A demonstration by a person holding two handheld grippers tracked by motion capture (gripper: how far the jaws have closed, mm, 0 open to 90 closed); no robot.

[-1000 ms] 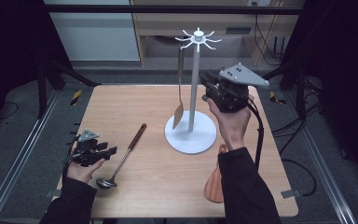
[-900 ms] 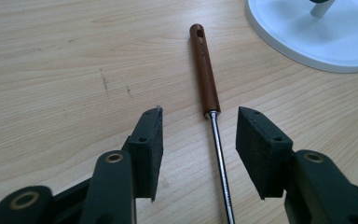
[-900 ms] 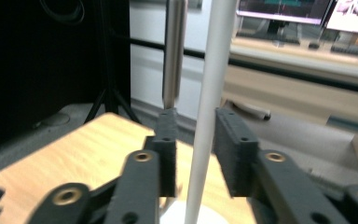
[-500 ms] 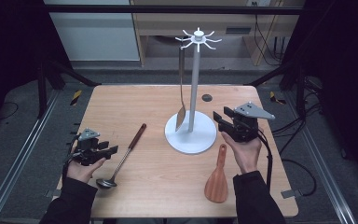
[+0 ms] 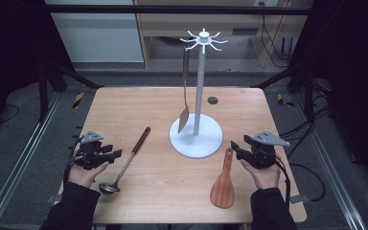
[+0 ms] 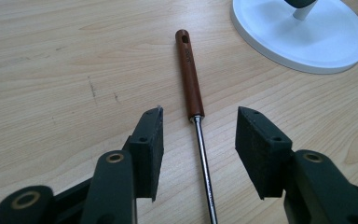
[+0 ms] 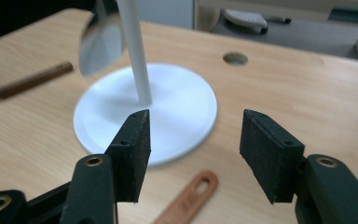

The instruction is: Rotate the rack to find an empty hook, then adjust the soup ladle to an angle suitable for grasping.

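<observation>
Opening just now above the flat wooden rice paddle (image 5: 224,184), the right gripper (image 5: 236,150) has dropped beside it, empty; that utensil looks next for the white hook stand (image 5: 199,136).

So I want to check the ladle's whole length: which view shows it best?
The high view: the whole ladle lies on the table, bowl to brown handle, beside the left gripper. The left gripper view gives its handle and part of the metal shaft close up; the right gripper view catches the handle far off at its left edge.
</observation>
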